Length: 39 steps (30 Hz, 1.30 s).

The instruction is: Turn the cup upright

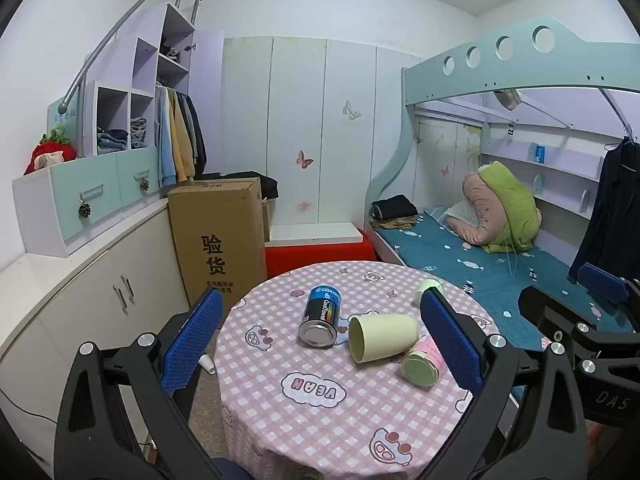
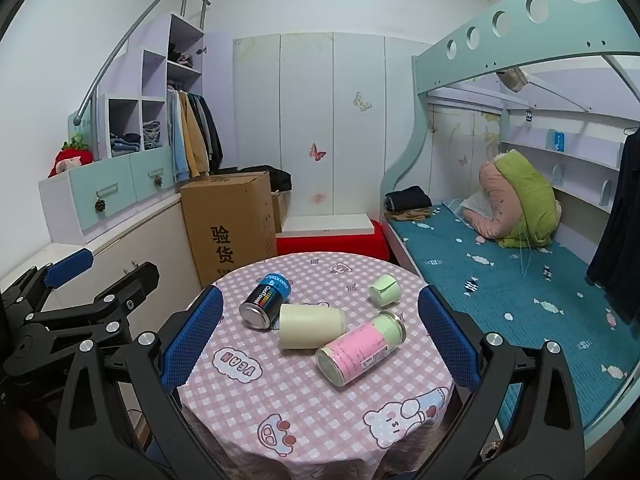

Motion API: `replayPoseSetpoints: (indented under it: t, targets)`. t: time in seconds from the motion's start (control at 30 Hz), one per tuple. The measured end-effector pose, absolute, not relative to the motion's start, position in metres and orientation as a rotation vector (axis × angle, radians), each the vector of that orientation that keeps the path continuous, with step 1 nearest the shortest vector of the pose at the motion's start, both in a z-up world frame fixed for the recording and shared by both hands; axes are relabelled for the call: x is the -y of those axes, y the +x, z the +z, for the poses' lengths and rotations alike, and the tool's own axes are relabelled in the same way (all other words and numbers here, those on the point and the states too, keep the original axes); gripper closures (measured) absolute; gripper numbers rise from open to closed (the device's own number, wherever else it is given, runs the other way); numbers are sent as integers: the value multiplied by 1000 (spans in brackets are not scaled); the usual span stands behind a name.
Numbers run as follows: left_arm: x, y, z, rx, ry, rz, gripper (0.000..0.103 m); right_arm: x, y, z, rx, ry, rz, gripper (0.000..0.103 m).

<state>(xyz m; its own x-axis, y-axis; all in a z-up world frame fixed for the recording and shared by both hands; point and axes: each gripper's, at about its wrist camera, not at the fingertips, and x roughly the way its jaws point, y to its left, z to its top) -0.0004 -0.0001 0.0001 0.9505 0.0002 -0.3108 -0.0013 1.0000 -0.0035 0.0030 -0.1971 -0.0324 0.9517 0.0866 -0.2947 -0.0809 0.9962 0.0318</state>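
Observation:
A pale yellow cup (image 1: 382, 336) lies on its side in the middle of the round table (image 1: 320, 420), its mouth toward my left gripper. It also shows in the right wrist view (image 2: 310, 326). My left gripper (image 1: 320, 340) is open and empty, above the near part of the table, short of the cup. My right gripper (image 2: 320, 338) is open and empty, also held back from the cup. A small green cup (image 2: 385, 290) lies on its side farther back.
A black and blue can (image 1: 320, 314) lies left of the cup. A pink and green can (image 2: 360, 348) lies against its right side. A cardboard box (image 1: 218, 236) stands behind the table at left. A bunk bed (image 1: 480, 256) runs along the right.

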Motion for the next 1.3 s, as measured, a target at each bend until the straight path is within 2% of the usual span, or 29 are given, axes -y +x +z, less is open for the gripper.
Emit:
replayPoseSetpoints:
  t: [1.3]
  targets:
    - [-2, 19, -1, -329, -1, 3, 8, 195, 17, -34, -313, 23, 83, 5]
